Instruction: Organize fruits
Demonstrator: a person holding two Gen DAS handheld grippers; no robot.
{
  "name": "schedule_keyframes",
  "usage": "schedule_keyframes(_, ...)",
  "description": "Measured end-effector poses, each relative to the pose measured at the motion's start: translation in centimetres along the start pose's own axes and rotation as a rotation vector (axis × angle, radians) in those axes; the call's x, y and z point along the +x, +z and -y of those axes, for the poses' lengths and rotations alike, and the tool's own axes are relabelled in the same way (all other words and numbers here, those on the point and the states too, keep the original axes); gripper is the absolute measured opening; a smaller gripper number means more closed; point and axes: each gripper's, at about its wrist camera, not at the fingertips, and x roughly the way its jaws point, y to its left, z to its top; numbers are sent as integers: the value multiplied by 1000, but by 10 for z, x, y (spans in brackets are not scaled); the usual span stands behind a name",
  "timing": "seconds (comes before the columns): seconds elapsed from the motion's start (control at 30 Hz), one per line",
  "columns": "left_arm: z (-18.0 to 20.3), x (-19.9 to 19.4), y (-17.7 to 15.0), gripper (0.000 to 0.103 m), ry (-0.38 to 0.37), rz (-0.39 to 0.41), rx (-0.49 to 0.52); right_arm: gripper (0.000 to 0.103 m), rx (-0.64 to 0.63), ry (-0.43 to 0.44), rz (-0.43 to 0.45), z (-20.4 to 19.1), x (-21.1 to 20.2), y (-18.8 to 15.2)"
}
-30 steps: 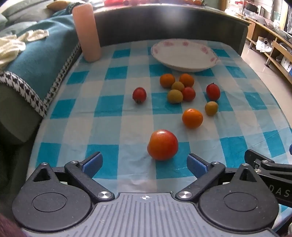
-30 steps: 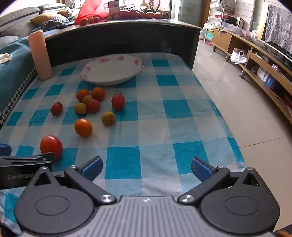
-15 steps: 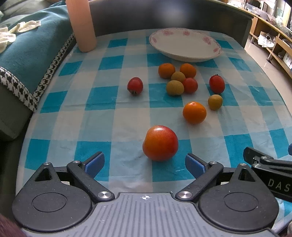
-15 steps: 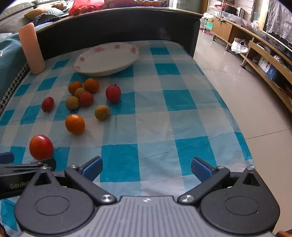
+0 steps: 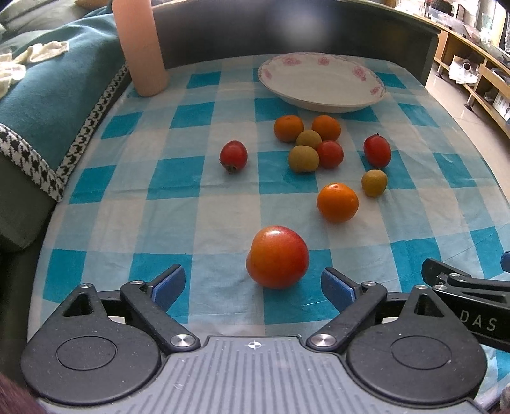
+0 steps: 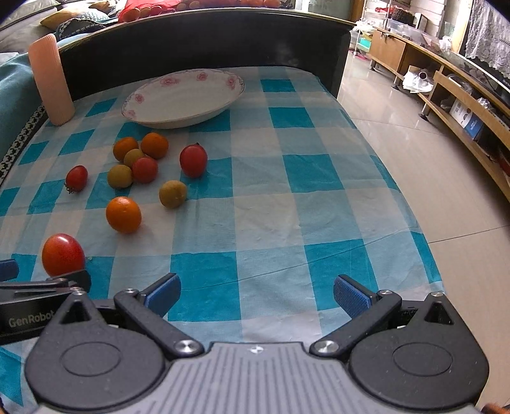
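A large red-orange tomato (image 5: 277,256) lies on the blue checked tablecloth, just ahead of and between the blue pads of my left gripper (image 5: 253,285). Its jaws are closing, and the pads stand apart from the tomato. Beyond it lie an orange (image 5: 337,202), several small red tomatoes, oranges and yellowish fruits (image 5: 303,158), and a white flowered plate (image 5: 322,83) with nothing on it. My right gripper (image 6: 257,293) hangs open over bare cloth to the right, holding nothing. The large tomato (image 6: 62,254) shows at its left, beside the left gripper's finger.
A tall pink cylinder (image 5: 140,47) stands at the far left corner. A teal blanket over a sofa (image 5: 47,95) borders the left side, and a dark headboard-like panel (image 5: 287,28) the far edge. Tiled floor and low wooden shelves (image 6: 446,95) lie to the right.
Both grippers have sunk a little toward the table, so the fruits look larger and nearer. The left jaws have narrowed slightly around the large tomato. No fruit has moved.
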Motion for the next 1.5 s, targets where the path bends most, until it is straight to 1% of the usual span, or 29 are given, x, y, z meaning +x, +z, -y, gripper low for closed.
schedule_keyframes(0.2, 7, -2, 0, 91, 20, 24, 36, 103, -20, -8, 14, -3, -1, 1)
schedule_keyframes(0.3, 7, -4, 1, 91, 28, 36, 48, 103, -20, -5, 16, -2, -1, 1)
schedule_keyframes(0.77, 5, -1, 4, 90, 18, 26, 40, 103, -1, 11, 9, -1, 1, 3)
schedule_keyframes(1.2, 4, 2, 3, 90, 38, 32, 50, 103, -14, 29, -4, -7, 5, 4)
schedule_keyframes(1.5, 0, 4, 5, 90, 27, 32, 34, 103, -13, 43, -8, -9, 7, 7)
